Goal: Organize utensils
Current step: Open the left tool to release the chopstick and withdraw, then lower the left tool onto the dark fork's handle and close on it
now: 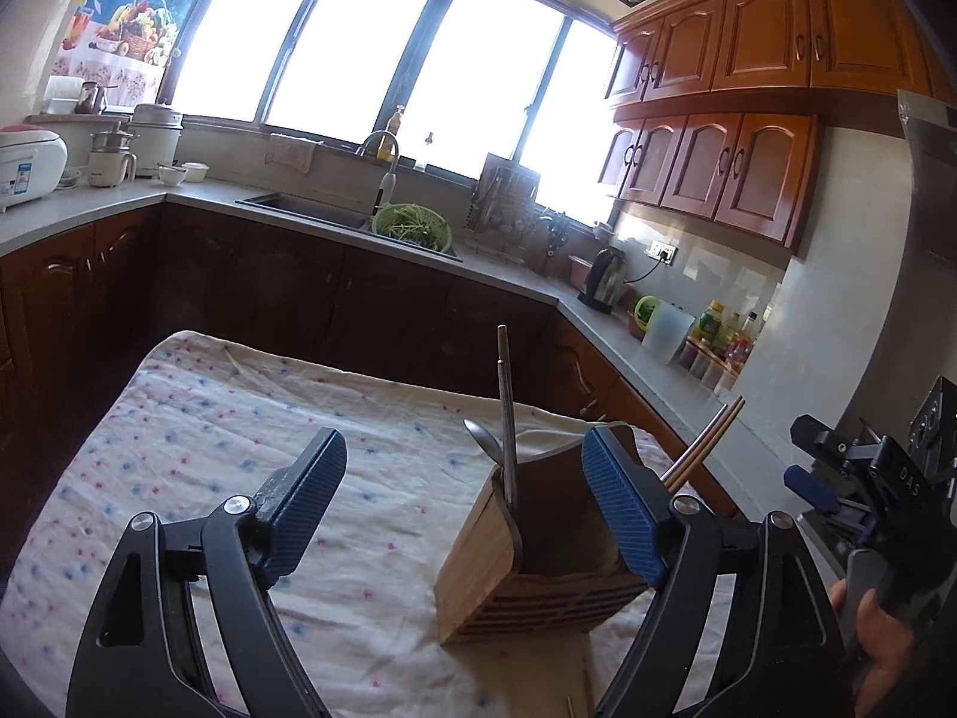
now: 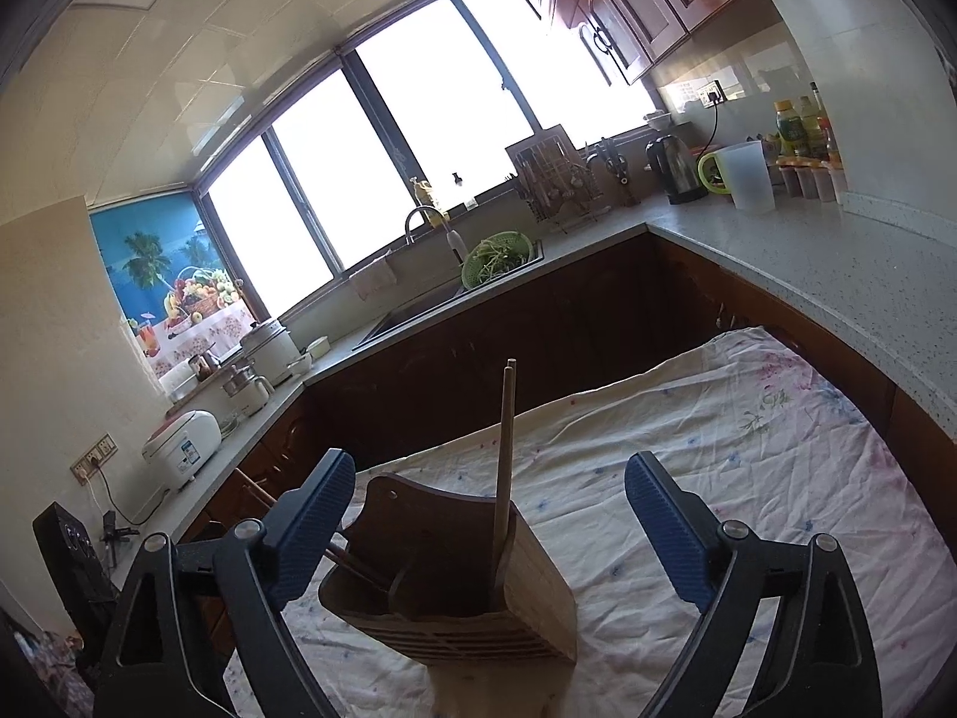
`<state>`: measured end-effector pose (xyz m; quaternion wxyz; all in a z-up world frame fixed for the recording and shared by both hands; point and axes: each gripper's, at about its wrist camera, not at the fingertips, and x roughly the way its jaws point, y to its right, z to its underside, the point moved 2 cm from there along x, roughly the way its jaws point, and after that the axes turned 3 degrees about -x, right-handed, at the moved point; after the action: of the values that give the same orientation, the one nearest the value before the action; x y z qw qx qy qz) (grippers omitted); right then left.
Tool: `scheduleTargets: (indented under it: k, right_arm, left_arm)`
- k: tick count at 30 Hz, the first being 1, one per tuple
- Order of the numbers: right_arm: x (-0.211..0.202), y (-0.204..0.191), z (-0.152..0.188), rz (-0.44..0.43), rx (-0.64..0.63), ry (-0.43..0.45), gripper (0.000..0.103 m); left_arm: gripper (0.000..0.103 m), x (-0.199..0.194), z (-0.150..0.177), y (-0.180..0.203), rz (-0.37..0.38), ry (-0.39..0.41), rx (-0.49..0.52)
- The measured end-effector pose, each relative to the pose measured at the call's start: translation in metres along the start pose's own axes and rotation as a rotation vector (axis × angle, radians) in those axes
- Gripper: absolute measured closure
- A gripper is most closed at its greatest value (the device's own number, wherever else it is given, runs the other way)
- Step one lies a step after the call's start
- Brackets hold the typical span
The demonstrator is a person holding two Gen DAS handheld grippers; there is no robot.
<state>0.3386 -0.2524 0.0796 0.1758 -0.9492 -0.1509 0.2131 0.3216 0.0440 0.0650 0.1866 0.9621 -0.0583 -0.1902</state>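
Observation:
A wooden utensil holder (image 1: 508, 562) stands on the cloth-covered table (image 1: 209, 419). A pair of chopsticks (image 1: 506, 407) stands upright in it beside a metal spoon (image 1: 483, 440); another pair of chopsticks (image 1: 709, 443) leans out to the right. My left gripper (image 1: 465, 443) is open, and its right finger (image 1: 622, 508) overlaps the holder's right corner. My right gripper (image 1: 837, 478) shows at the right edge, held by a hand (image 1: 879, 628). In the right wrist view the holder (image 2: 472, 598) sits low between the wide-open fingers of my right gripper (image 2: 490, 466), upright chopsticks (image 2: 505, 478) rising from it.
Kitchen counters wrap around behind, with a sink (image 1: 311, 209), a green colander (image 1: 413, 227), a kettle (image 1: 604, 281), a rice cooker (image 1: 24, 167) and bottles (image 1: 724, 335). The floral cloth (image 2: 747, 449) spreads to the right of the holder. Dark cabinets lie beyond the table's far edge.

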Motion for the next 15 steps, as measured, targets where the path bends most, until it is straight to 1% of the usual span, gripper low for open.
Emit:
scheduleTargets:
  k: [2, 9, 15]
  right_arm:
    - [-0.004, -0.001, 0.002, -0.007, 0.003, -0.001, 0.007]
    - [-0.023, -0.004, 0.009, -0.025, 0.008, -0.002, 0.004]
    - [-0.049, -0.007, 0.025, -0.022, -0.007, -0.004, 0.003]
  left_arm:
    - [0.016, -0.003, 0.002, 0.000, -0.003, -0.005, 0.000]
    - [0.014, -0.020, 0.012, 0.000, -0.003, -0.023, 0.003]
    - [0.012, -0.041, 0.025, 0.000, -0.005, -0.050, -0.002]
